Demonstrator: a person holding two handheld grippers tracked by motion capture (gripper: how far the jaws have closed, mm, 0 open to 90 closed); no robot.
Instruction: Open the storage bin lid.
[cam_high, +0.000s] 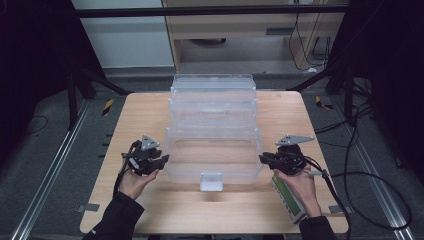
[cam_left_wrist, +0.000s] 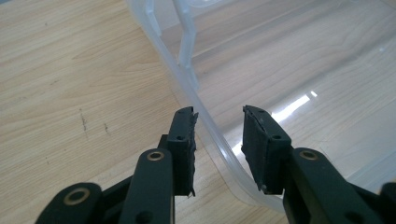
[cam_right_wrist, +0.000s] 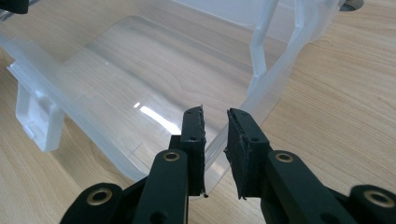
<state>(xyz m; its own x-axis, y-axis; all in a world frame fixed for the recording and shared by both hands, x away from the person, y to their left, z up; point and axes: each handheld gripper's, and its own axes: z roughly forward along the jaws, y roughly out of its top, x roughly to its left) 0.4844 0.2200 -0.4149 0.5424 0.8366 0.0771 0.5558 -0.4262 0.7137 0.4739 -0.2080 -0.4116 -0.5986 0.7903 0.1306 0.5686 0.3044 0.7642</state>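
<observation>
Jaws of left gripper stand apart, straddling the near-left rim of the clear plastic bin without pressing it; jaws of right gripper sit much closer, astride the near-right rim, pad contact not resolvable. Bin rests mid-table, long axis running 6 to 12 o'clock, grippers at its 8 and 4 o'clock corners, equally near. Far end of the clear wall is hard to trace; a green-and-white device lies partly under the right hand.
</observation>
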